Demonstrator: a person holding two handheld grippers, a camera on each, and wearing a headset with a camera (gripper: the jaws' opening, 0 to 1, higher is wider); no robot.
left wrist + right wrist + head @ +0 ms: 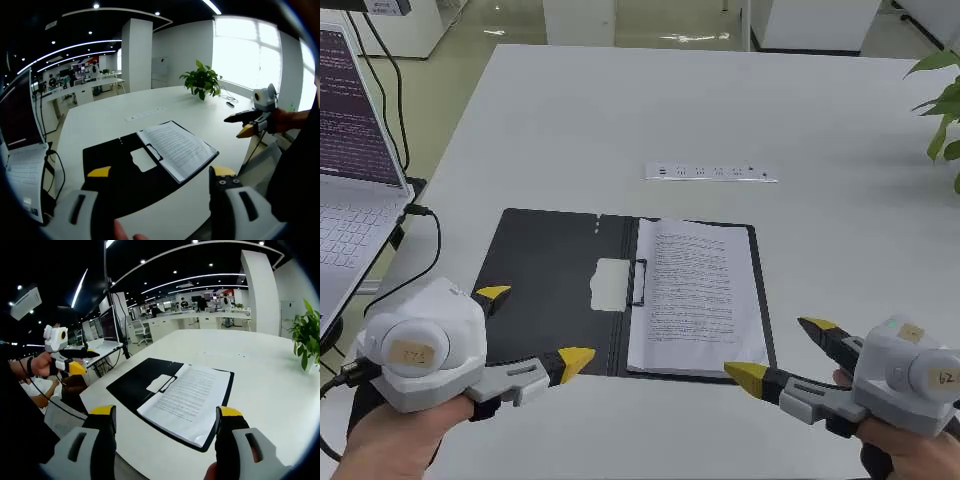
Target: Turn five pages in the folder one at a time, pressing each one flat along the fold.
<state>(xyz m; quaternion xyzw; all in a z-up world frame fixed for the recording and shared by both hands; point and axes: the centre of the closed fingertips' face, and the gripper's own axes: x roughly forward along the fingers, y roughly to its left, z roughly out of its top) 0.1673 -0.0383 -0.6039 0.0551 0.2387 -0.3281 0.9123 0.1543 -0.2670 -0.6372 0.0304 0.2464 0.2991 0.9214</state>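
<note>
Both grippers are hovering at the near edge of the white table [720, 100], with the open black folder [550, 290] lying just ahead of them and between them.

Left gripper [534, 326]: jaws are standing wide apart and gripping nothing. Its tips are sitting over the near left part of the folder's bare inside cover. The white label [612, 283] is ahead of it and to its right.

Right gripper [782, 350]: jaws are also spread wide and empty. The stack of printed pages [695, 295] is lying ahead of it and to its left. The stack's near right corner is just beside the inner jaw tip, but I cannot tell whether they are touching.

The pages are lying flat and no sheet is lifting. None is resting on the cover side, so I judge the first turn is not yet done.

Doing the step well, as I read it:
- The right gripper should be catching the top sheet alone at that near corner, since a deep bite is likely to take several.
- The sheet should be swinging leftward over the spine clip [638, 270].
- The left gripper should be stroking along the fold beside the clip, while the other is steadying the folder against sliding.

Beyond the folder, well ahead of both grippers, a power strip [712, 172] is lying. A laptop [350, 200] is sitting off to the left gripper's left.
</note>
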